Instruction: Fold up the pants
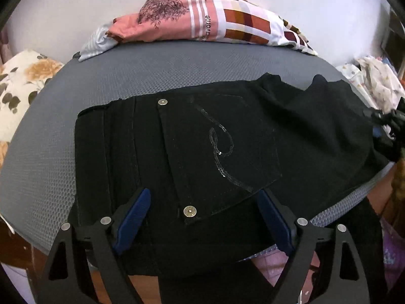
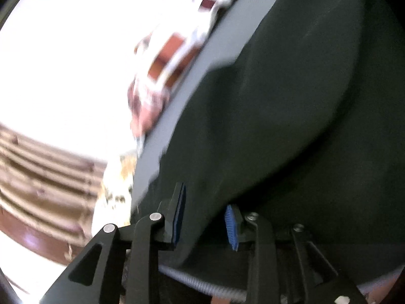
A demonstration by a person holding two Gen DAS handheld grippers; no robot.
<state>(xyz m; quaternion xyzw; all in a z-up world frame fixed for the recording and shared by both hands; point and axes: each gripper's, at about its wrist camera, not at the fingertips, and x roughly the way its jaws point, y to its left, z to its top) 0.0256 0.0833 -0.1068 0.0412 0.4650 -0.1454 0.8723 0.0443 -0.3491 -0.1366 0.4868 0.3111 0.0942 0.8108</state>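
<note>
Left gripper [image 1: 202, 217] wide open over pants [image 1: 192, 152], pads clear of the cloth, nothing held. Right gripper [image 2: 206, 217] part open, pants [image 2: 291, 126] fabric between pads; contact unclear, view blurred. Pants lie folded on grey mat [image 1: 50, 167], back pocket [image 1: 217, 157] up, near edge hanging over. Behind: folded clothes [image 1: 202, 20] at mat's far edge. Floral cloth [image 1: 22, 86] left.

"avorite" reads vertically on pink striped cloth [image 1: 202, 22], first letter hidden
</note>
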